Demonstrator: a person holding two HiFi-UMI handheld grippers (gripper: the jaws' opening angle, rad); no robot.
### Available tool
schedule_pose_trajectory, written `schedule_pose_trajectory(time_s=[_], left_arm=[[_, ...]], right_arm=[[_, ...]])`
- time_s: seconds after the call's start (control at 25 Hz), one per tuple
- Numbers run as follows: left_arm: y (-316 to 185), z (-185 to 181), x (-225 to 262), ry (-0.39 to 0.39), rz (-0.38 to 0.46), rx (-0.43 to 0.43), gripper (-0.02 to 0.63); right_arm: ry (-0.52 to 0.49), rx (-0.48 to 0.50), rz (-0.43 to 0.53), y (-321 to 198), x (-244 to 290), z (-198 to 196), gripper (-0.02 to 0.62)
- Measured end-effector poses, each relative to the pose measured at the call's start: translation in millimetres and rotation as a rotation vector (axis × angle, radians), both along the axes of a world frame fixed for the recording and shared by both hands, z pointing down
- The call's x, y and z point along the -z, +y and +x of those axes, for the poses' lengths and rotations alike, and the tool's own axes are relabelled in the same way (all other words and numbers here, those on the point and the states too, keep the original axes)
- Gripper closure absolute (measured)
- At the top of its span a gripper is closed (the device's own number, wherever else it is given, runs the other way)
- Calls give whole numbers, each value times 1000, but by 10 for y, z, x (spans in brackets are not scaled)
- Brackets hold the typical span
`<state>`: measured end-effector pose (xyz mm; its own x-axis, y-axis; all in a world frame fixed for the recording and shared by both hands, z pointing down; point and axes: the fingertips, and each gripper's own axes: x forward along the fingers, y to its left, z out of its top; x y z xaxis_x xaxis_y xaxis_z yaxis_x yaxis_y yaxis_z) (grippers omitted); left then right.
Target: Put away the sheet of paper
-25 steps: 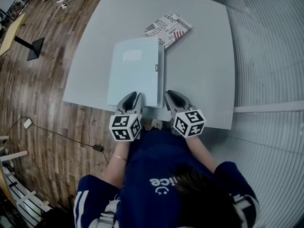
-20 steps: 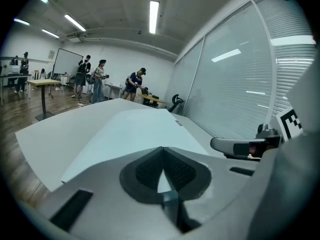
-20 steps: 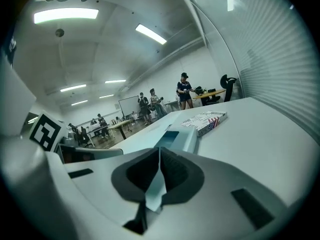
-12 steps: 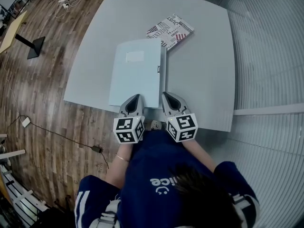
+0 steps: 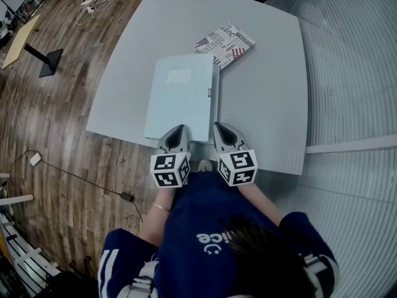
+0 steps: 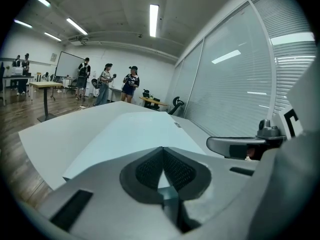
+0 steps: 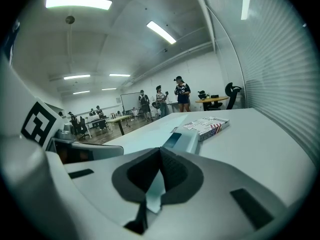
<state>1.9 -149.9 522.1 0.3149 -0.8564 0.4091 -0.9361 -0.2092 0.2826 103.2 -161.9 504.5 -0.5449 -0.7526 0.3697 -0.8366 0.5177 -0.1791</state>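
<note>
Folder first: a pale blue, flat rectangular folder (image 5: 180, 98) lies on the broad grey-white table (image 5: 267, 104), its near edge toward the seated person. The left gripper (image 5: 178, 129) has its jaws pressed together at that near edge (whether it nips the cover, I can't tell). The right gripper (image 5: 219, 126), likewise closed, sits just beside the folder's near right corner. A flag-printed flat box (image 5: 224, 43) lies at the far right corner.
</note>
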Motion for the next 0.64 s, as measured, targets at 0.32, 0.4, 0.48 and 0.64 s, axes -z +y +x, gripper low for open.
schedule_pose_trajectory(time_s=[0.32, 0.4, 0.48, 0.64], left_arm=[[49, -16, 15, -25, 18, 11, 601], [54, -16, 13, -28, 22, 12, 601], [62, -18, 17, -33, 25, 14, 601], [80, -14, 39, -39, 29, 13, 601]], right_arm=[[3, 0, -1, 74, -29, 9, 586], [4, -1, 0, 84, -37, 15, 588], [6, 1, 1, 97, -35, 9, 587], [11, 8, 2, 133, -26, -17, 587]])
